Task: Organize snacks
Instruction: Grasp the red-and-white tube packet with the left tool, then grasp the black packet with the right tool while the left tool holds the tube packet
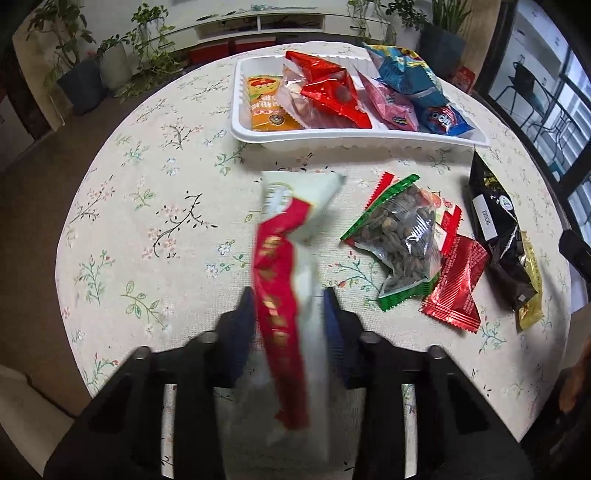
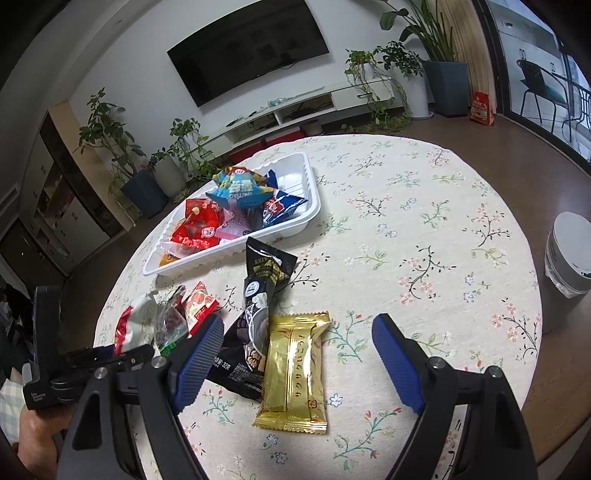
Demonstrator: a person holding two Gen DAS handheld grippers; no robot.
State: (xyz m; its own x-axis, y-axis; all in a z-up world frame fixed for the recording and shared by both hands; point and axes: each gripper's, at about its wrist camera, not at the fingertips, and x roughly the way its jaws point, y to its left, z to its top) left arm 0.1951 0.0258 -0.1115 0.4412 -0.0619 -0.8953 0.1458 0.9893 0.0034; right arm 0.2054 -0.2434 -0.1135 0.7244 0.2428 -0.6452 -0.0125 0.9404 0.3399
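In the left wrist view, a white and red snack packet [image 1: 291,280] is clamped between the left gripper [image 1: 290,299] fingers, with the white tray [image 1: 332,138] of snacks at twelve o'clock, while in the right wrist view the right gripper [image 2: 295,354] is held wide apart over a gold packet [image 2: 295,369] on the floral tablecloth [image 2: 424,229].

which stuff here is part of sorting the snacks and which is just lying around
Part of the job: white tray, white and red packet in the left tongs, nut bag, black packet, gold packet.

Just there: bin, plants, TV.
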